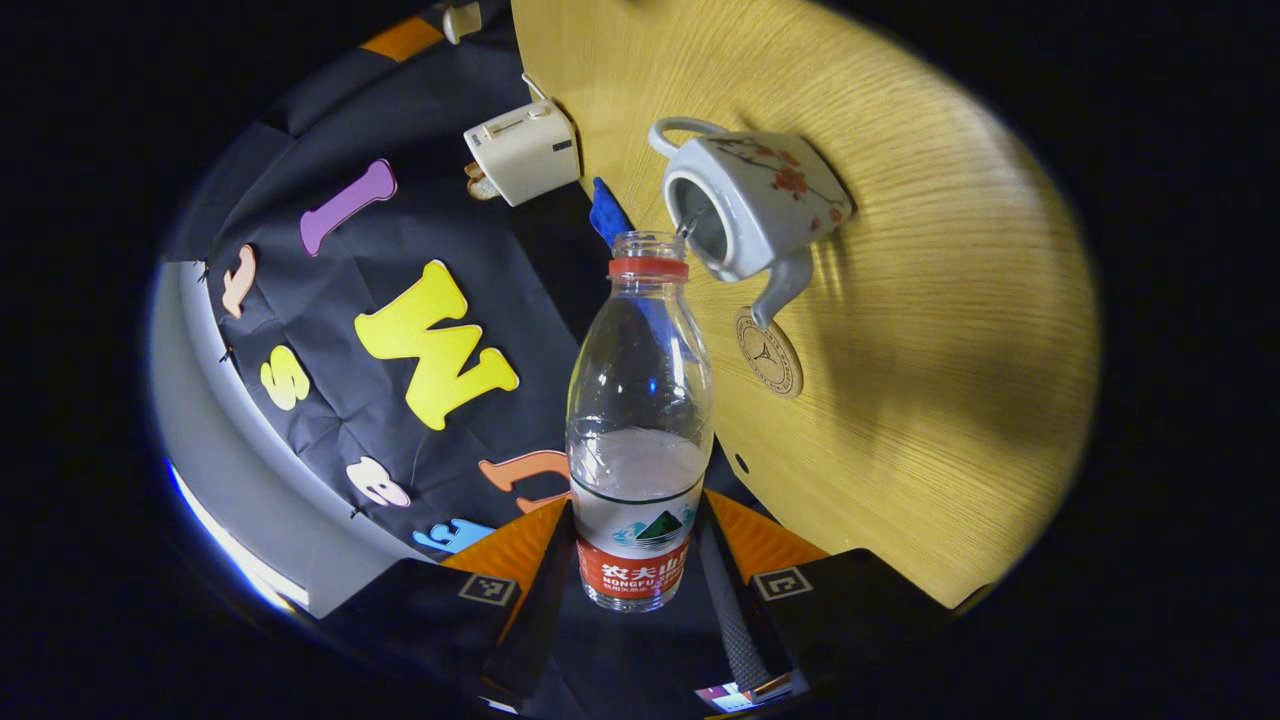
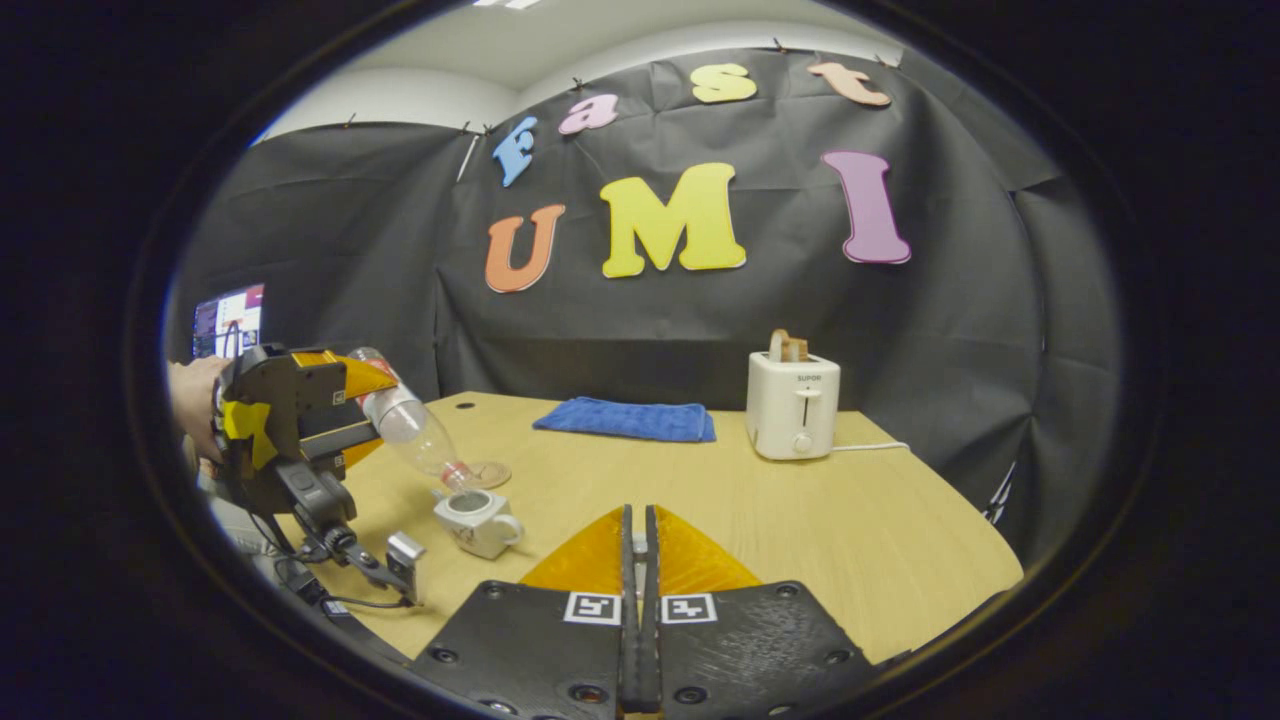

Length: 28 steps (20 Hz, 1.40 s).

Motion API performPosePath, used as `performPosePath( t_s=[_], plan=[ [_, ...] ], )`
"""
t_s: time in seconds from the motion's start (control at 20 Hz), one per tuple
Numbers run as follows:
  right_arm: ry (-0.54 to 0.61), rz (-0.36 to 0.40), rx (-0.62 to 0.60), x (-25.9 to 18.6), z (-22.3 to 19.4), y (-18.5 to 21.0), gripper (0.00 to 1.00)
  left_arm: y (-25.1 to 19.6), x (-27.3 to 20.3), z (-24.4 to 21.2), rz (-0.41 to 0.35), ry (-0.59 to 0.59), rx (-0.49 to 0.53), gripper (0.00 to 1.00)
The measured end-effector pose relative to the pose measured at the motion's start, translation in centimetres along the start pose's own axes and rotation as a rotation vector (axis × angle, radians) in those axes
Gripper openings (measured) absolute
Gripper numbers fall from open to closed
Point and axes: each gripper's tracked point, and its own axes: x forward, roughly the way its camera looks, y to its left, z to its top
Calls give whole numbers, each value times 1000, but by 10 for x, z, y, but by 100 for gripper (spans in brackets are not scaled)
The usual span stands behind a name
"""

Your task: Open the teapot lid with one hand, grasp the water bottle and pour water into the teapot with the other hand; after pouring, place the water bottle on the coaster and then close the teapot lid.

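Observation:
My left gripper point(image 1: 636, 520) is shut on the lower body of a clear water bottle point(image 1: 640, 400) with a red neck ring and no cap. The bottle tips toward the white flowered teapot point(image 1: 750, 200), which has no lid on, and a thin stream runs from the bottle mouth into the opening. A round coaster point(image 1: 768, 352) lies by the spout. In the right gripper view a hand holds the left gripper point(image 2: 300, 420), the tilted bottle point(image 2: 410, 425) over the teapot point(image 2: 478, 520). My right gripper point(image 2: 637, 560) is held off the table, fingers pressed together on a thin pale sliver, apparently the lid's knob.
A white toaster point(image 2: 793, 405) with toast stands at the back of the wooden table point(image 2: 850, 520), its cord trailing right. A folded blue cloth point(image 2: 625, 418) lies at the back middle. A monitor point(image 2: 228, 320) glows at far left. Cables hang off the table's left edge.

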Motion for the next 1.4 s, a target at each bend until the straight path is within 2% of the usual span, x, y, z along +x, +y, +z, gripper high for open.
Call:
performPosePath(
  t_s=[0.45,0.7,0.75,0.8,0.95,1.05,1.1,1.15,1.3,1.4],
  plan=[
    [3,4,7,1,-1,1,0,-3,2,3,-22,-8,-16,71],
    [-3,6,9,1,0,2,0,-15,4,-4,-53,-19,-130,70],
    [-2,6,10,2,0,3,0,-20,5,-6,-64,-17,-178,74],
    [-1,6,11,3,0,3,0,-25,6,-8,-80,-17,-235,71],
    [0,2,10,3,1,5,0,-42,4,-6,-132,-25,-392,71],
    [0,-2,5,3,2,4,0,-42,2,-5,-129,-39,-482,71],
    [1,-3,4,4,2,5,0,-42,2,-5,-128,-46,-540,75],
    [2,-3,5,4,3,6,0,-45,2,-4,-139,-56,-617,71],
    [1,-4,5,5,5,9,0,-51,-2,-4,-174,-69,-908,71],
    [-2,-3,6,6,7,12,0,-41,0,-9,-158,-76,-1120,71]
  ],
)
